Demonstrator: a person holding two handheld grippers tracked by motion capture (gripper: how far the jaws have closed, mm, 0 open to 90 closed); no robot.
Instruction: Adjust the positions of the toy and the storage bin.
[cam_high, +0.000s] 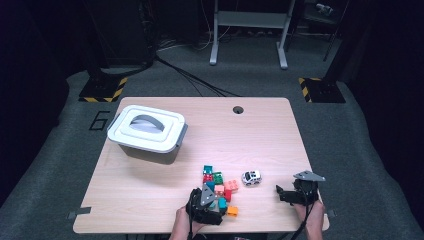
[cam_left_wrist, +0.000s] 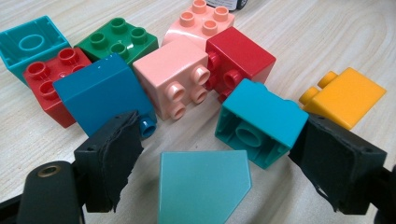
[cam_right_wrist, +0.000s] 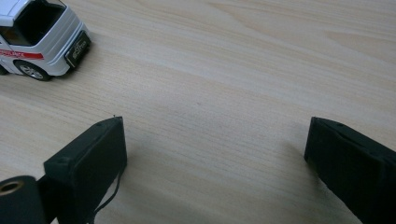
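Note:
A heap of toy bricks (cam_high: 218, 186) lies near the table's front edge. My left gripper (cam_high: 212, 199) is open and low over the heap's near side. Its jaws (cam_left_wrist: 222, 133) flank a pale teal brick (cam_left_wrist: 203, 186) and an upturned teal brick (cam_left_wrist: 261, 121), touching neither firmly. Beyond them lie a dark blue brick (cam_left_wrist: 100, 95), a pink brick (cam_left_wrist: 173, 77), red bricks (cam_left_wrist: 240, 56), a green brick (cam_left_wrist: 119, 42) and an orange brick (cam_left_wrist: 345, 95). My right gripper (cam_high: 279, 194) is open over bare wood (cam_right_wrist: 217, 126). A white toy car (cam_right_wrist: 37, 37) stands to its left.
A grey bin with a white handled lid (cam_high: 147, 132) stands shut at the table's back left. The toy car (cam_high: 251, 177) sits between the brick heap and the right gripper. A cable hole (cam_high: 238, 109) is near the far edge of the wooden table (cam_high: 150, 200).

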